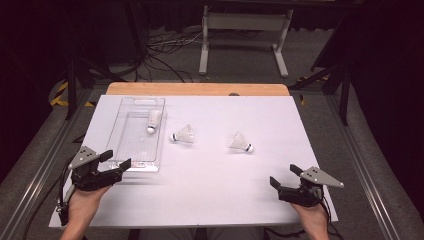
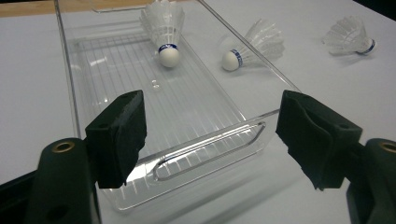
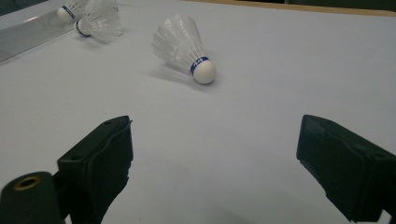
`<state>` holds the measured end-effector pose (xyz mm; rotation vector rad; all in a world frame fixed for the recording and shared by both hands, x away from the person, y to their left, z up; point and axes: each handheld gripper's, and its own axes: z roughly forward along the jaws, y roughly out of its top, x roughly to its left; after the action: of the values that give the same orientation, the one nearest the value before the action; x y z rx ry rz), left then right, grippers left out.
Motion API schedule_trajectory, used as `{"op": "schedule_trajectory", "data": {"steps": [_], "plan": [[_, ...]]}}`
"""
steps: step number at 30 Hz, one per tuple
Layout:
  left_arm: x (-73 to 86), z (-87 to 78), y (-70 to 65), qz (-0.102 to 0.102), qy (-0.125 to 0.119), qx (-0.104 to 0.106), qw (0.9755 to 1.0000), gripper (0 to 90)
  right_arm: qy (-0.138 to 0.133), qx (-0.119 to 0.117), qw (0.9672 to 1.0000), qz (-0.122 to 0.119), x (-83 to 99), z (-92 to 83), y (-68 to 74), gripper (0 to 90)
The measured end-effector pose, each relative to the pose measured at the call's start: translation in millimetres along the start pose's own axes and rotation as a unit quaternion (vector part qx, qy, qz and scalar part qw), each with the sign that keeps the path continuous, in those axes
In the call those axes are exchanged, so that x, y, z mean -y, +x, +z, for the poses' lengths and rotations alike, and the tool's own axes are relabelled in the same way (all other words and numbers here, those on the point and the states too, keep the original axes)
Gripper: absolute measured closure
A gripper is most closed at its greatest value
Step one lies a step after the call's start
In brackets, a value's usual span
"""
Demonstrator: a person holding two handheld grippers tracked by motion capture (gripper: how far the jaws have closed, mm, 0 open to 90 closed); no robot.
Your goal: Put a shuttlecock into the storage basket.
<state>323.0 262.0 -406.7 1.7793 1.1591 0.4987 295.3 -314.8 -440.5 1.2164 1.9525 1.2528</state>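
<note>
Wide-open black right gripper (image 3: pixel 212 163) faces the white feathered shuttlecock (image 3: pixel 186 49) straight ahead — cork tip toward it; left gripper (image 1: pixel 117 161) gapes too.

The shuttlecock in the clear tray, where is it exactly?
In the high view, the shuttlecock lies in the tray's far right corner, left of the two loose shuttlecocks.
</note>
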Motion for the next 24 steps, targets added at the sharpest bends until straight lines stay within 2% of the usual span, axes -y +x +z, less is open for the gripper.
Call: {"op": "schedule_trajectory", "data": {"steps": [5,11,24], "plan": [[4.5,-1.0,-0.2,0.001,-0.004,-0.002,1.0,25.1,-0.002,0.0,1.0,-0.001,-0.3,-0.6,0.5,11.4],[7.7,-2.2,-4.3,0.015,-0.006,0.0,0.9999,24.8,-0.002,0.002,1.0,0.003,0.0,-0.6,-1.1,11.3],[15.7,0.8,-5.0,0.009,-0.014,0.004,0.9999,24.4,-0.003,-0.003,0.9999,0.012,0.0,1.8,-2.6,11.3]]}}
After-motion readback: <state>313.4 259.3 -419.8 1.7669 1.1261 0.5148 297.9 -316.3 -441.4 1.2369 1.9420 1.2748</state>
